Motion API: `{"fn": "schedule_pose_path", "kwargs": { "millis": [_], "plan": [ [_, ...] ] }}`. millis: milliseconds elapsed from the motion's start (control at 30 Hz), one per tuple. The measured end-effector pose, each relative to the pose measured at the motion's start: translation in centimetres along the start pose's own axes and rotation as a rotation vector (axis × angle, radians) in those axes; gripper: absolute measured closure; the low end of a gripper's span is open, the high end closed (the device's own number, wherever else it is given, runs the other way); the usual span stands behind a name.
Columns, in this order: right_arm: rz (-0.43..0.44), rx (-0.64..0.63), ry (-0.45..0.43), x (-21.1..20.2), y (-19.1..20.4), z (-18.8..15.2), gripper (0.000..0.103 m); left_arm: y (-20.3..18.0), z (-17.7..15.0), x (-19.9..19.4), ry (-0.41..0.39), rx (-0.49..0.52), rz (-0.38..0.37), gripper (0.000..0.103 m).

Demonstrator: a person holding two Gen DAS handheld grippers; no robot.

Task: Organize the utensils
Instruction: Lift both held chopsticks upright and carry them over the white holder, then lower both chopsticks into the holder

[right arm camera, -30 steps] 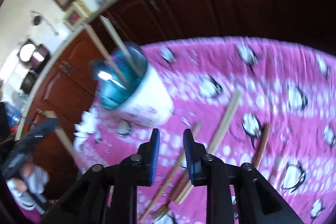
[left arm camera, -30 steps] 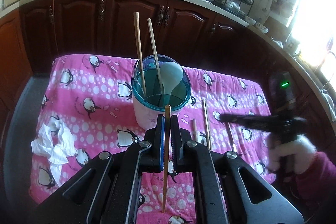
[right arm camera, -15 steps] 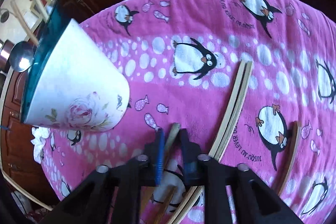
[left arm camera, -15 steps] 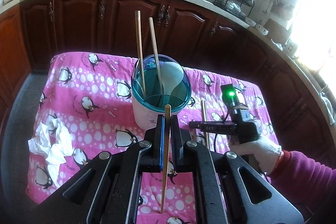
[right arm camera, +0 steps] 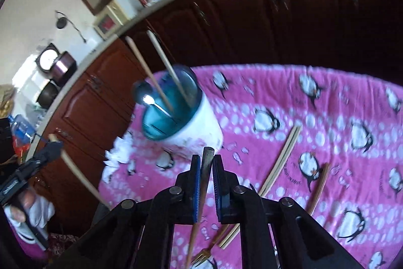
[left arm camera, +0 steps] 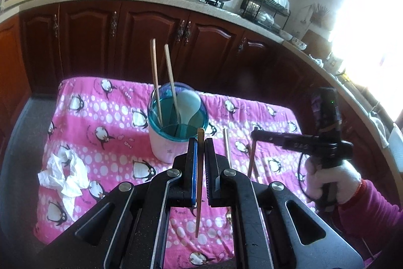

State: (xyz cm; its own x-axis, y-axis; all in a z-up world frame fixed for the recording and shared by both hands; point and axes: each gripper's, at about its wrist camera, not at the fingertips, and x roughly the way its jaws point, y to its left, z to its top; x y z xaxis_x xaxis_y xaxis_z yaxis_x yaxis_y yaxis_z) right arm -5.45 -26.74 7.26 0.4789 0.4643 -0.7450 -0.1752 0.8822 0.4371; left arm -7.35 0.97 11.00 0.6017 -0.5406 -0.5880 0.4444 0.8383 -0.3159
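A white holder with a teal rim (left arm camera: pixel 165 145) (right arm camera: pixel 199 132) stands on the pink penguin cloth (left arm camera: pixel 100 122), with two chopsticks (left arm camera: pixel 156 82) and a pale spoon (left arm camera: pixel 189 105) in it. My left gripper (left arm camera: pixel 199 143) is shut on a wooden chopstick (left arm camera: pixel 199 188), held upright just in front of the holder. My right gripper (right arm camera: pixel 206 163) is shut on a slim brown utensil handle (right arm camera: pixel 206 175), lifted above the cloth right of the holder; it shows in the left wrist view (left arm camera: pixel 254 134) too.
Loose chopsticks (right arm camera: pixel 284 155), a brown stick (right arm camera: pixel 320 183) and a gold fork (right arm camera: pixel 204 253) lie on the cloth. Crumpled white tissue (left arm camera: pixel 65 175) lies at the left. Dark wooden cabinets (left arm camera: pixel 141 42) and a counter stand behind.
My right gripper closed on the brown utensil on the cloth and has lifted it up and back to the right. My left gripper has held still with its chopstick.
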Motion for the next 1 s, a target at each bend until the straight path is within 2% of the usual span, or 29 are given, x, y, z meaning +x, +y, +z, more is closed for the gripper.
{"fn": "schedule_pose_path", "kwargs": {
  "millis": [300,433,633,800,867,1000],
  "plan": [
    [0.035,-0.103,-0.160,-6.3,4.2,4.9,0.096,-1.0,4.7,-3.0,-0.098,0.021,-0.028,0.099],
    [0.036,-0.147,-0.200,-8.0,5.6,7.4,0.096,-1.2,7.6,-4.2,-0.169,0.036,-0.014,0.099],
    [0.017,-0.217,-0.254,-10.0,7.5,11.0,0.096,-0.6,11.8,-4.2,-0.259,0.039,0.045,0.099],
    [-0.024,-0.255,-0.290,-9.8,8.7,13.1,0.096,0.4,14.0,-1.9,-0.306,0.052,0.132,0.099],
    [-0.049,-0.268,-0.290,-8.8,8.9,13.5,0.097,1.1,14.1,-0.3,-0.301,0.044,0.153,0.099],
    [-0.047,-0.241,-0.254,-6.0,8.1,13.8,0.096,2.1,13.7,2.3,-0.273,0.032,0.185,0.099]
  ]
}}
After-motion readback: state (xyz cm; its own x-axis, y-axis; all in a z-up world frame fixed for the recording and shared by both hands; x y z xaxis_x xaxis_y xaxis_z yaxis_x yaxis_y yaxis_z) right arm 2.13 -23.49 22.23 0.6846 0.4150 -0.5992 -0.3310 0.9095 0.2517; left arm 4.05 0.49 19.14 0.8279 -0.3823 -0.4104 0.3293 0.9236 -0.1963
